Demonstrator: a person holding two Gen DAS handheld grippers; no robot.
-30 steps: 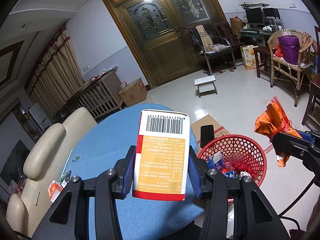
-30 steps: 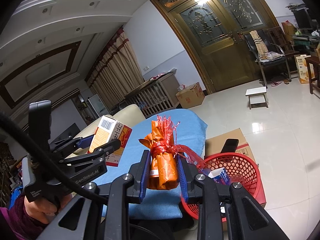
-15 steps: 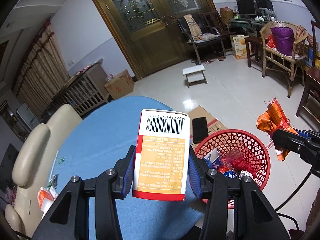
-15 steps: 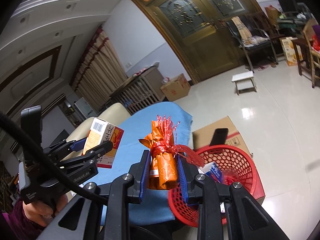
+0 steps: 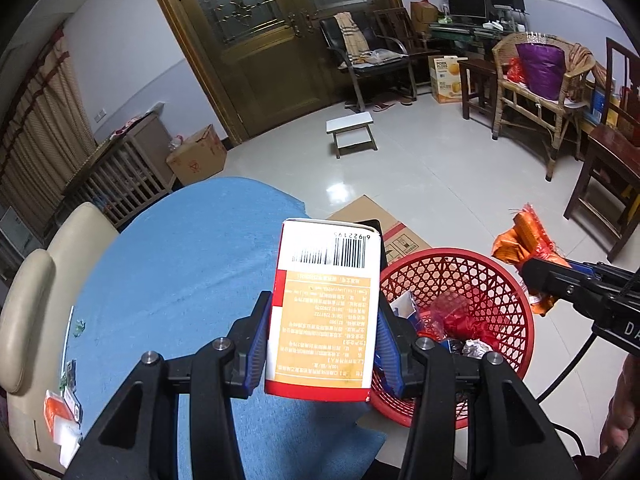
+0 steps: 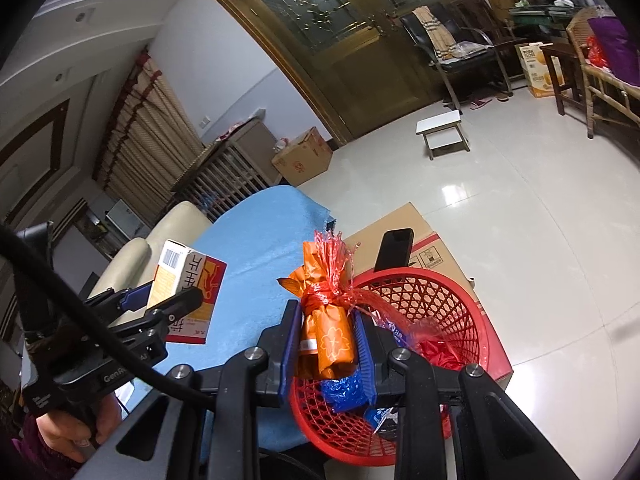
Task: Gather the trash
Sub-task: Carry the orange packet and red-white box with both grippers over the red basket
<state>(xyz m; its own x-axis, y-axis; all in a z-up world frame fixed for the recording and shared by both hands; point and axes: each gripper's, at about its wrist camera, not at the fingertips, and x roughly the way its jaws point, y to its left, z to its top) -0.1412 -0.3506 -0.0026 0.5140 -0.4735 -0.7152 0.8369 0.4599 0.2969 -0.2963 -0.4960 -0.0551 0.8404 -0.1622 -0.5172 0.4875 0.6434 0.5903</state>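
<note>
Now both grippers are sinking closer toward the red basket (image 6: 440, 320), the left gripper (image 5: 324, 332) clamping a carton (image 5: 326, 312), the right gripper (image 6: 326, 344) pinching an orange packet (image 6: 328, 336), so drops look imminent.

White, orange and red barcoded carton (image 5: 326, 312), orange wrapper (image 6: 327, 332) in red netting, red lattice basket (image 5: 472, 280), blue cloth (image 5: 180, 272)

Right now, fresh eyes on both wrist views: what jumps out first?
The white-and-orange barcoded carton clamped upright in the left gripper, over the blue-covered table. Next, the orange wrapper bundle tied with red netting pinched in the right gripper, right at the near rim of the red mesh basket. The basket sits on a flat cardboard box beside the table and already holds wrappers.
</note>
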